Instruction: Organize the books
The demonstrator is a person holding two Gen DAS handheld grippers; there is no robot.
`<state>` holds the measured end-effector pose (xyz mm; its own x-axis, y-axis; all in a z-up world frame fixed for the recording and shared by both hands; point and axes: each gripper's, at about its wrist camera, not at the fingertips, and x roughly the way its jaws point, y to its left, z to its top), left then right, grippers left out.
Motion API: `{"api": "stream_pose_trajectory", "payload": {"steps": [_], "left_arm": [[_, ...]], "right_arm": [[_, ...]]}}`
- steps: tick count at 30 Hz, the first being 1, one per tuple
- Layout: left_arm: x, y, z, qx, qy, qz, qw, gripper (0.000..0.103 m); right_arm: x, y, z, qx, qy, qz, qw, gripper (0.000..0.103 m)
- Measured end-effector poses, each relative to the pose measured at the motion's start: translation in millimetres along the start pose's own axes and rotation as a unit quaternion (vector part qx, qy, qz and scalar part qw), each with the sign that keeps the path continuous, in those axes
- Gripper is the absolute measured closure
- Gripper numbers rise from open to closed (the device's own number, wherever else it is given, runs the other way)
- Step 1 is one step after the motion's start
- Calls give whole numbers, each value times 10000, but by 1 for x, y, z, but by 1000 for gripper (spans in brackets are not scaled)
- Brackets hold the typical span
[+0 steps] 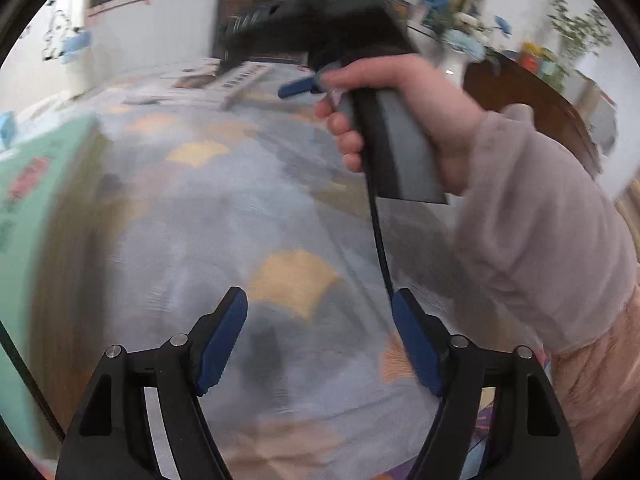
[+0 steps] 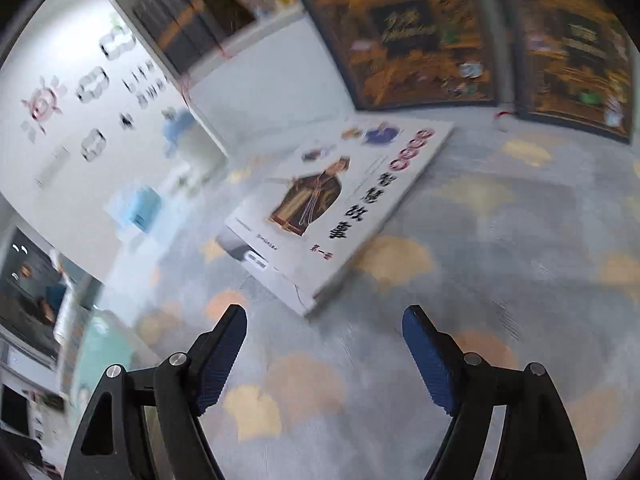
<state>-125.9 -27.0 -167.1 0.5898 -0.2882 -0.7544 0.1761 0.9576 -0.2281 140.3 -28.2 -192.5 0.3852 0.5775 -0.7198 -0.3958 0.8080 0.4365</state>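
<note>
1. White book (image 2: 340, 208) lies flat on the patterned tabletop (image 2: 500, 248), cover up, just beyond the right tool (image 2: 324, 354) and slightly left of its centre line; near corner close to the fingertips, not touching.
2. Two dark-covered books (image 2: 416, 36) stand upright at the far edge, side by side, behind the white book.
3. Right tool: jaws wide apart, nothing between them, only tabletop below.
4. Left tool (image 1: 320, 344): jaws roughly half spread, empty, over bare tabletop.
5. From the left wrist view, a hand (image 1: 404, 120) in a pale sleeve grips the right tool's handle at far right; the white book sits further off, blurred.
</note>
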Motion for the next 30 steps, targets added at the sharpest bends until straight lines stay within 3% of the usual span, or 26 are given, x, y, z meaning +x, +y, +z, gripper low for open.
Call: {"api": "stream_pose_trajectory", "payload": {"steps": [2, 5, 9, 14, 16, 17, 20, 22, 23, 24, 27, 30], "left_arm": [[-27, 5, 17, 124, -95, 135, 9998, 33], [-68, 20, 54, 63, -339, 14, 9994, 32], [-82, 43, 131, -73, -576, -137, 9982, 31], [-22, 118, 230, -1223, -243, -641, 9901, 31], [13, 142, 256, -1273, -130, -422, 9909, 31], [42, 158, 266, -1292, 18, -86, 9916, 31], [119, 196, 265, -1513, 667, 427, 9853, 33], [156, 215, 255, -1771, 1018, 504, 9776, 35], [152, 215, 255, -1626, 542, 702, 9827, 33], [150, 213, 258, -1505, 399, 881, 9839, 33], [161, 202, 261, -1200, 767, 775, 9868, 32], [168, 188, 266, -888, 744, 995, 9883, 32]], "right_arm": [[21, -6, 11, 405, 351, 172, 9984, 24], [24, -24, 21, 821, 248, 547, 9948, 24], [16, -49, 28, 1149, 244, 809, 9898, 24], [13, -70, 19, 1449, -51, 1075, 9836, 24], [12, -69, 14, 1358, -344, 1136, 9836, 24], [11, -68, 12, 1323, -480, 1114, 9838, 24], [12, -60, 10, 1064, -687, 1000, 9869, 24], [15, -55, 10, 812, -769, 935, 9893, 24], [16, -53, 10, 727, -789, 903, 9901, 24], [17, -54, 10, 682, -799, 879, 9906, 24], [21, -52, 13, 657, -810, 912, 9903, 23], [25, -53, 15, 665, -825, 1009, 9892, 23]]}}
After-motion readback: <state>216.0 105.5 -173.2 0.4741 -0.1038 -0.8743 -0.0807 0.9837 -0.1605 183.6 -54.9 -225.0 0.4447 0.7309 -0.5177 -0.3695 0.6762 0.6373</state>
